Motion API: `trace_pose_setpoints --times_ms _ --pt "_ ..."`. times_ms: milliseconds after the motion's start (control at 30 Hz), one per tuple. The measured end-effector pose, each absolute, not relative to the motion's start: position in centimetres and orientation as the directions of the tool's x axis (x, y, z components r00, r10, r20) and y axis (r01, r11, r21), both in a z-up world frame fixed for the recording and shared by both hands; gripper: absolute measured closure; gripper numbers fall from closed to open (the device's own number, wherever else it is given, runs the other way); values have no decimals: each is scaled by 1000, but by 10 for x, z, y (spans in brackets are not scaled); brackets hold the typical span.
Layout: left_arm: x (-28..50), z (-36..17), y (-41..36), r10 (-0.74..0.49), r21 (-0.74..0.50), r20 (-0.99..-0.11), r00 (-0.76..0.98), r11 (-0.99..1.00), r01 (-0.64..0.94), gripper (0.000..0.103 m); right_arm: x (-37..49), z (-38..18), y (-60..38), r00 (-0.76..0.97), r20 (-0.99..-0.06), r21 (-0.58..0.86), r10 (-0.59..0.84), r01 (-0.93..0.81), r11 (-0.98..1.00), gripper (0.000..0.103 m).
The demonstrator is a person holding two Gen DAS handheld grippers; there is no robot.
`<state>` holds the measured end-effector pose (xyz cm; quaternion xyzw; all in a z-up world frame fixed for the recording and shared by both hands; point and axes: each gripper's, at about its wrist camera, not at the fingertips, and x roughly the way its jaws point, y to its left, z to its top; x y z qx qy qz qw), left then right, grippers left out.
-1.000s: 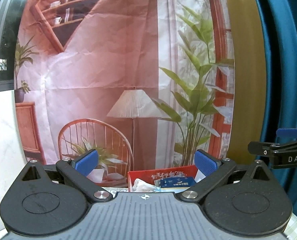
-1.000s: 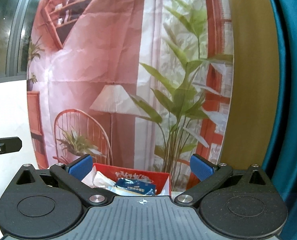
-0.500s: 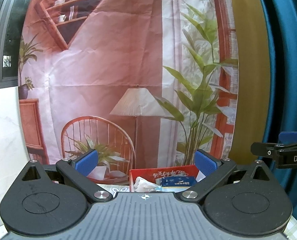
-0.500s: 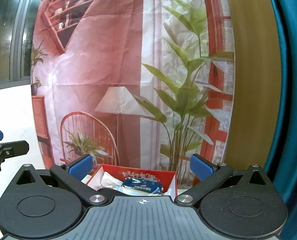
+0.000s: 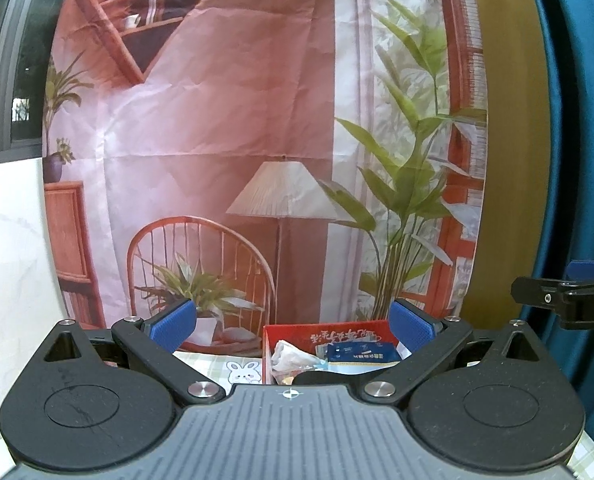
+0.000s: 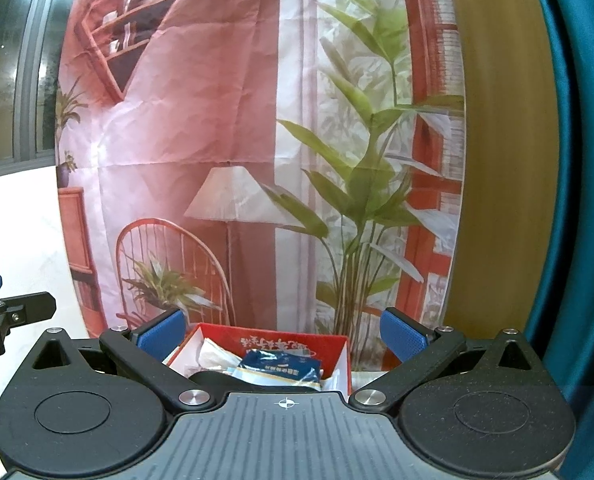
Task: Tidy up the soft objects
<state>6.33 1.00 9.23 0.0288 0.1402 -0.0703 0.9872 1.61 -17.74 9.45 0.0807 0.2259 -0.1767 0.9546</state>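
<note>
L gripper (image 5: 293, 326): black linkage, blue pads spread wide, nothing between them. R gripper (image 6: 284, 330): same, released, empty. Both held level and high, aimed at the printed room-scene backdrop cloth (image 5: 233, 128).

Task items: red rectangular cardboard box w/ white lettering (image 5: 337, 330) sits ahead on the pale green-check tablecloth w/ a bunny print (image 5: 243, 372), close to the backdrop. Inside: a crumpled white soft packet (image 5: 291, 354) at left, a flat blue-and-white pouch w/ print (image 5: 363, 354) at right, a dark rounded item low in front, mostly hidden by the gripper body; can't ID. R view shows same box (image 6: 329, 344), same blue pouch (image 6: 281, 366) on top of the pile.

Change vs 1 s ago: both cams have tipped down a bit and drifted; box now shows more of its interior, sits lower-centre between the pads in both views. The 2 grippers have stayed roughly side by side, each visible at the edge of the other's frame.

Meaning (judgement): this reads as approach phase, nothing picked yet. Both tools appear to be lining up on the box, so 1st grasp likely comes from its contents. Loose soft items outside the box not visible; can't tell how much sorting remains.
</note>
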Motion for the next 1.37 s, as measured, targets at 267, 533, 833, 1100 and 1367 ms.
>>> trace_pose_setpoints --times_ms 267,533,833,1100,1367 --pt "63 92 9 -121 43 -278 953 989 139 0 17 92 -178 830 -472 78 -296 374 924 0" --pt "61 94 6 -111 49 -269 957 990 129 0 16 92 -177 831 -472 75 -295 371 926 0" --pt "61 94 6 -109 53 -266 958 990 127 0 15 93 -174 833 -470 72 -293 368 927 0" --pt "61 93 7 -102 49 -273 957 992 120 0 14 94 -176 832 -471 87 -293 375 923 0" --pt "61 93 6 -100 56 -268 958 991 119 0 16 93 -179 829 -478 87 -291 375 923 0"
